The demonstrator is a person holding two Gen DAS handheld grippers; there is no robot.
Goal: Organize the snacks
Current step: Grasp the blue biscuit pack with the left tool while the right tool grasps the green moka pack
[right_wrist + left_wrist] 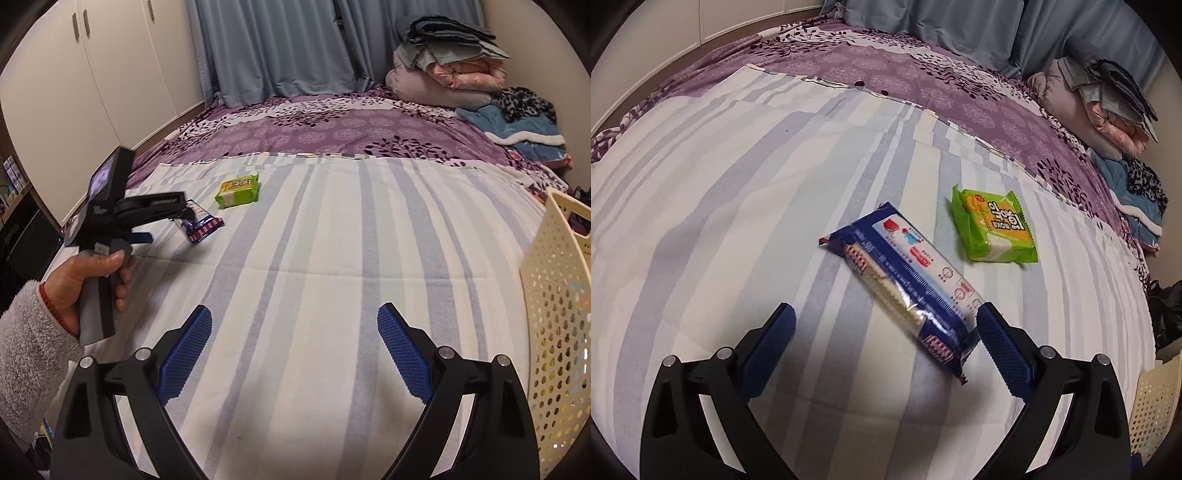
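A long blue cracker pack (905,280) lies slantwise on the striped sheet. Its near end sits between the wide-apart fingers of my left gripper (886,308), close against the right pad (1004,350); the left pad is well clear of it, so the gripper is open. A green snack pack (993,229) lies flat just beyond, to the right. In the right wrist view my right gripper (295,308) hangs open over bare sheet with nothing between its fingers. The blue pack (203,223) and green pack (238,190) lie far left, with a hand holding the left gripper (166,221) over the blue one.
A cream perforated basket (554,295) stands at the bed's right edge, also showing low right in the left wrist view (1152,406). Folded blankets (447,70) and clothes are piled at the far right corner. White cupboards (92,92) run along the left.
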